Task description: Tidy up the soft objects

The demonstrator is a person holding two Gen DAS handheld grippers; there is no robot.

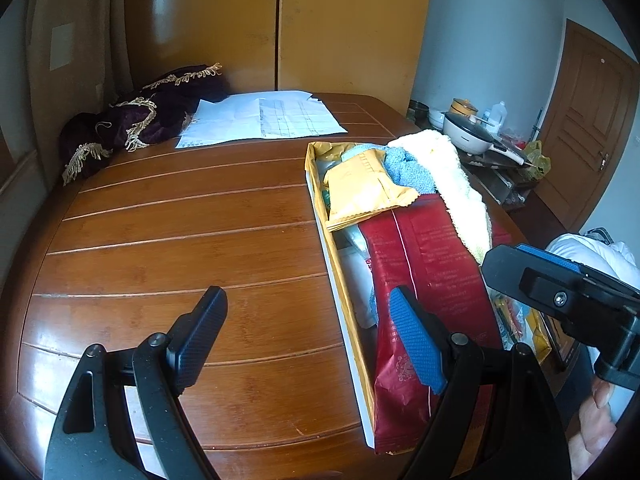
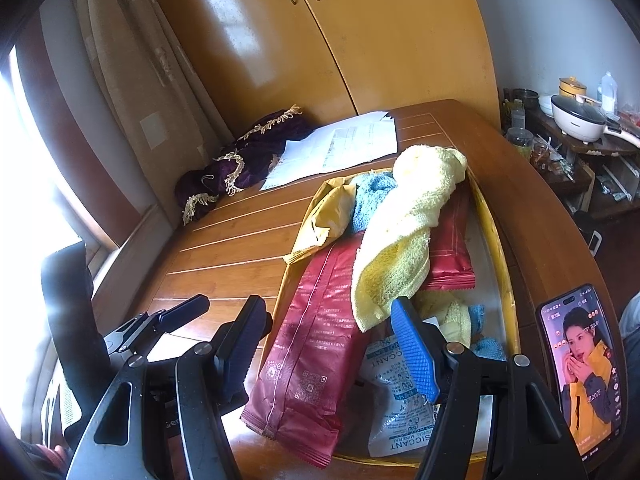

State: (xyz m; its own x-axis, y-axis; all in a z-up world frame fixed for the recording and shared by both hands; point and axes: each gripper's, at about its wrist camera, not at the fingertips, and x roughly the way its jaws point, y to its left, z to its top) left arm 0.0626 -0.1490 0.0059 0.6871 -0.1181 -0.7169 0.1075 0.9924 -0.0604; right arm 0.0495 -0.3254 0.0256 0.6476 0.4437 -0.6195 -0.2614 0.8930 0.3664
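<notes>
One yellow towel [image 2: 404,240] beyond right hand-held gripper [image 2: 332,344]

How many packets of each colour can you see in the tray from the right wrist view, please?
Red packets: 2
Mustard-yellow packet: 1
White desiccant packet: 1
Total: 4

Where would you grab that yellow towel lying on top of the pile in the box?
Probably at the bunched hump at the far end of the yellow towel, coming from above with the right gripper. That fold stands proud of the red packet beneath, so the fingers pinch cloth alone.
</notes>
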